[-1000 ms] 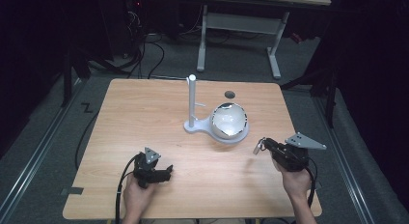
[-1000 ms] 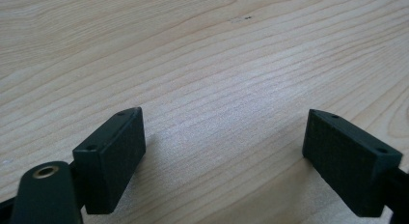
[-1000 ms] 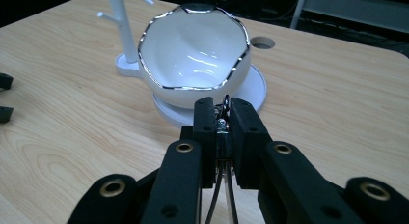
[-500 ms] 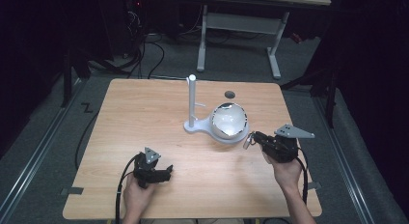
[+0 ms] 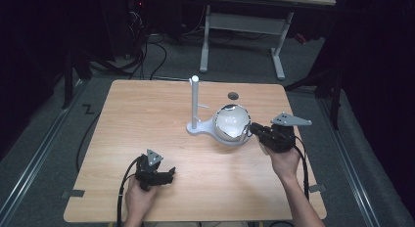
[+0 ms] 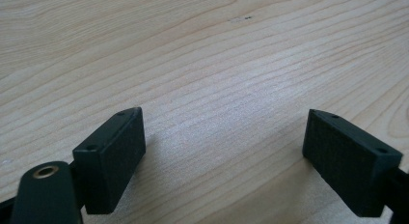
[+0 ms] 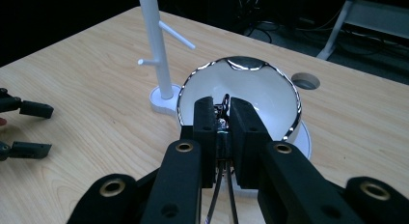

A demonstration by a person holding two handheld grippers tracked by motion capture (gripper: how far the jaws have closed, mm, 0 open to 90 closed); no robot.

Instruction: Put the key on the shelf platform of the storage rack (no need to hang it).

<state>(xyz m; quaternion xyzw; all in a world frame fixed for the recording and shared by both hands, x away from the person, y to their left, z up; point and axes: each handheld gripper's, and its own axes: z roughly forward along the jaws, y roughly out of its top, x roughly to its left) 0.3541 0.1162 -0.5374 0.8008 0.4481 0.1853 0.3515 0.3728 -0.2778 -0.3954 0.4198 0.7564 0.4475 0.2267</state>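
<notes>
A bowl (image 5: pixel 229 123), shiny outside and white inside (image 7: pixel 251 86), stands on the round base of a white peg stand (image 5: pixel 195 102) at the table's middle. My right gripper (image 5: pixel 250 129) is at the bowl's right rim, pointing into it. In the right gripper view the right gripper (image 7: pixel 224 115) is shut on a small dark metal chain-like item (image 7: pixel 224 102), and thin strands hang below the jaws. My left gripper (image 5: pixel 169 174) rests low at the front left, with its jaws wide apart over bare wood (image 6: pixel 236 147).
The white peg stand (image 7: pixel 156 45) has short side pegs. A round hole (image 5: pixel 233 95) sits in the wooden table (image 5: pixel 147 114) behind the bowl. Desk legs and cables lie on the floor beyond the far edge. The left gripper (image 7: pixel 43 129) appears far off in the right gripper view.
My right gripper has moved left and forward with the small item, from the table's right side to the bowl's rim. The left gripper has stayed put.
</notes>
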